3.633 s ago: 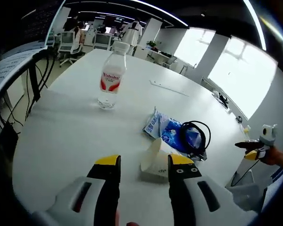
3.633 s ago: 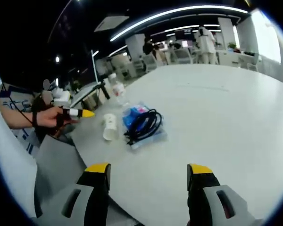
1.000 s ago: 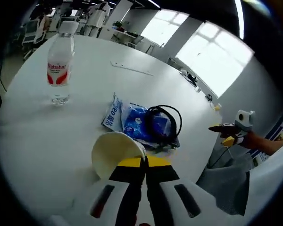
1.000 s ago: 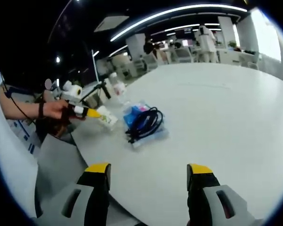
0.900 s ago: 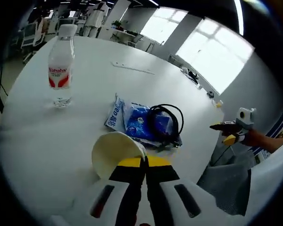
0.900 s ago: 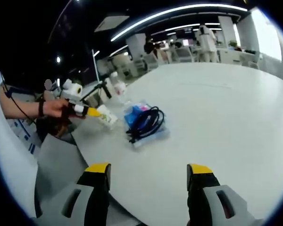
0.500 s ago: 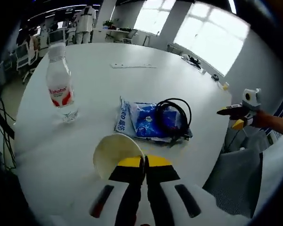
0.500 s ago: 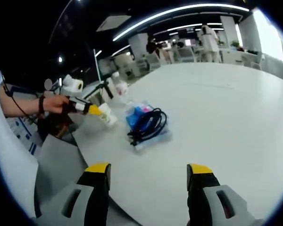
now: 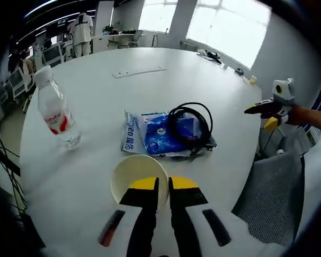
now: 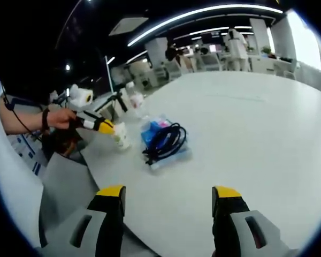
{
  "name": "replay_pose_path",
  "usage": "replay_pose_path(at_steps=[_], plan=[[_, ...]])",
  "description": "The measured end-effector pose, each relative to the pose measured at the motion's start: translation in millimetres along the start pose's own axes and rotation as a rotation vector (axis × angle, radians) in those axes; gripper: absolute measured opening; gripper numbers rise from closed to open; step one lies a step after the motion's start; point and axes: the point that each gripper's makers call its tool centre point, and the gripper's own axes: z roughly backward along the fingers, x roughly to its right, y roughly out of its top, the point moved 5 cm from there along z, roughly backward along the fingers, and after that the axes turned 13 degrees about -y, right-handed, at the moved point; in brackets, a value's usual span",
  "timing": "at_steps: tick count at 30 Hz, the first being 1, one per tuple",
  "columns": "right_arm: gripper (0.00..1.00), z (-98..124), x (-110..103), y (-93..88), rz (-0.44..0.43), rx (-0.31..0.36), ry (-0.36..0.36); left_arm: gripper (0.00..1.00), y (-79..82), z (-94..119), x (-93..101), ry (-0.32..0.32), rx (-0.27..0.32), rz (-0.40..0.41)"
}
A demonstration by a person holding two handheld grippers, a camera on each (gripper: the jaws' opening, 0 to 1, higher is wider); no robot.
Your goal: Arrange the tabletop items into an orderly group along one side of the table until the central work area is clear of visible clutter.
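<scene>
The left gripper (image 9: 159, 185) pinches the rim of a paper cup (image 9: 138, 174) above the near edge of the white tabletop (image 9: 150, 85), its mouth facing the camera. Just beyond lies a blue packet (image 9: 155, 134) with a coiled black cable (image 9: 190, 124) on top; a water bottle (image 9: 54, 111) stands upright, off to the left. The right gripper (image 10: 170, 194) hangs over the tabletop's edge, jaws wide and empty.

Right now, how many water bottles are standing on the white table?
1. The water bottle stands upright near the table edge, apart from the blue packet and the paper cup that the left gripper holds. More may be hidden outside the views.
</scene>
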Motion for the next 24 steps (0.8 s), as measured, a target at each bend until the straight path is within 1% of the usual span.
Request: replay_pose_path(at_steps=[12,16,20,24], plan=[[0.66,0.4,-2.7,-3.2,-0.007,0.001,0.002,0.07,-10.9,-6.1,13.2,-0.004,-0.049,-0.068],[0.66,1.3,-2.6,-3.2,-0.007,0.002,0.001,0.07,-12.4,-8.2,19.2,-0.005,-0.060,-0.086],[0.66,2.1,-1.7,-3.7,-0.006,0.002,0.000,0.07,-14.3,-10.5,21.7,-0.003,-0.068,-0.099],[0.66,3.3,-1.0,-4.8,-0.009,0.002,-0.002,0.06,-16.0,-12.2,20.9,0.012,-0.076,-0.117]])
